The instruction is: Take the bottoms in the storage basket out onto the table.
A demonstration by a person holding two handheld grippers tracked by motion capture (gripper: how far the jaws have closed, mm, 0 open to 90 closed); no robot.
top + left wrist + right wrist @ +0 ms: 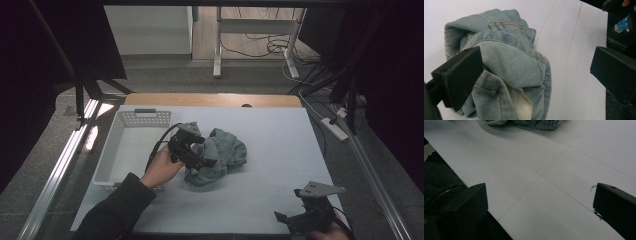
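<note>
The crumpled denim jeans [217, 156] lie mid-bench [280, 150] beside the basket [125, 150], soft, floppy and fairly heavy, best pinched at a thick seam or waistband; left tongs [536, 75] gape wide over them, right tongs [540, 207] gape empty.

No readable text, numbers or brand marks anywhere. The blue-and-white sticker [622, 25] at the far right of the left gripper view has print on it, but it's too blurred to read.
</note>
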